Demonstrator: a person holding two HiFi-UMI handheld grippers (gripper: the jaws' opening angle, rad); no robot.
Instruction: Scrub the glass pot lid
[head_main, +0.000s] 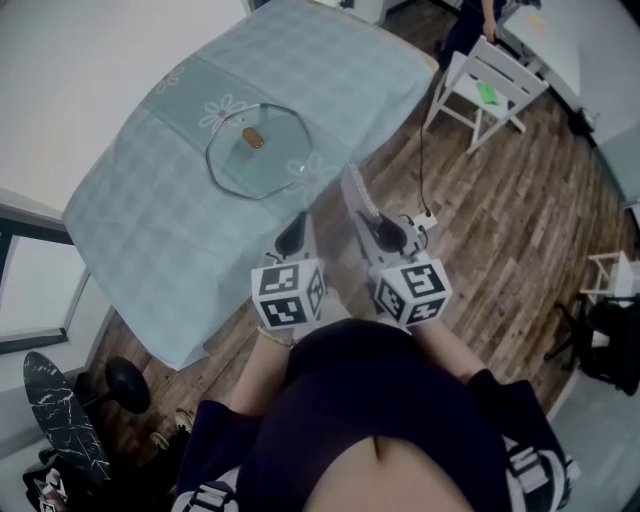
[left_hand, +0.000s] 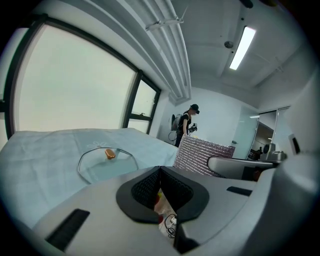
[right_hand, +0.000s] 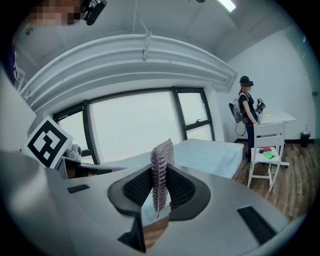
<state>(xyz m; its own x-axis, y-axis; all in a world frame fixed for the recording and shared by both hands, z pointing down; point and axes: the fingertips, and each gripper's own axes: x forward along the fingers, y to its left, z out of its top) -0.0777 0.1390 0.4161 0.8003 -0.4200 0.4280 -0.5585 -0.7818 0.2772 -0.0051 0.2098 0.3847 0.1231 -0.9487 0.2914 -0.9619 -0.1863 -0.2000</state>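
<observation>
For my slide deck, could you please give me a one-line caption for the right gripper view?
Right gripper clamps a chain-mail scrubber, with the cloth-covered table beyond.

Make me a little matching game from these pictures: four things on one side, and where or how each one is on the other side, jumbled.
Things:
1. glass pot lid
2. mesh scrubber
3. white chair
4. left hand-held gripper

Place or state:
A. clamped in the right hand-held gripper
B. shut, holding nothing
C. lying on the blue tablecloth
D. standing on the wooden floor

Pairs: 1-C, 2-A, 3-D, 4-B
</observation>
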